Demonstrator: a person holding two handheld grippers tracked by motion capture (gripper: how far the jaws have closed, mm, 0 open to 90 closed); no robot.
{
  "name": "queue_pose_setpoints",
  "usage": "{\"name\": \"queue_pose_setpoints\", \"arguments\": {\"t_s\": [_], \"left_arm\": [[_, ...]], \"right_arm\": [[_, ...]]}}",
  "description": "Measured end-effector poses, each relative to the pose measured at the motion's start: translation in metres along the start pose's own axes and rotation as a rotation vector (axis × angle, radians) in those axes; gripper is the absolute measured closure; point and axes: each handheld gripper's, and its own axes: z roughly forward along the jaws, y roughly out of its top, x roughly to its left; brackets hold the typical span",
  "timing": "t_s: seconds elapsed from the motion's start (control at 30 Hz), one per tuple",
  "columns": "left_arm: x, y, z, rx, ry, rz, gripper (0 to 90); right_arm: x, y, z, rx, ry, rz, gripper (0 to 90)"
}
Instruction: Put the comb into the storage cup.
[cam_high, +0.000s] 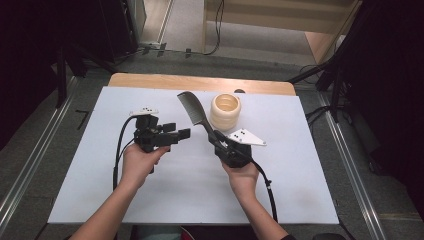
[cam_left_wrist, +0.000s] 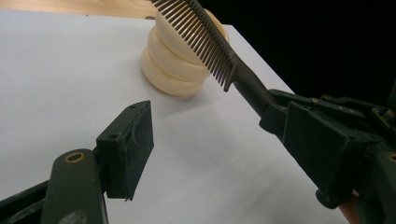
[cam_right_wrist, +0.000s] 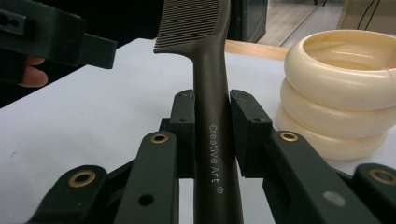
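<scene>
Two tongs (cam_high: 184, 134) (cam_high: 218, 141), one comb (cam_high: 192, 109), one ribbed cup (cam_high: 225, 111)

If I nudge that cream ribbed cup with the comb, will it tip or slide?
The cream ribbed cup looks squat and about as wide as tall, so it would probably slide rather than tip. It seems hollow, so likely light. The white table cover looks smooth, offering little resistance.
</scene>
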Motion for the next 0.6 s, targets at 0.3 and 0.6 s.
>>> {"name": "queue_pose_setpoints", "arguments": {"t_s": [0.3, 0.6], "left_arm": [[-0.003, 0.002, 0.007, -0.02, 0.01, -0.016, 25.5], [-0.002, 0.004, 0.014, -0.055, 0.016, -0.049, 26.1]], "right_arm": [[0.007, -0.002, 0.006, -0.026, 0.011, 0.014, 70.3], [0.014, -0.005, 0.013, -0.042, 0.015, 0.022, 70.3]]}}
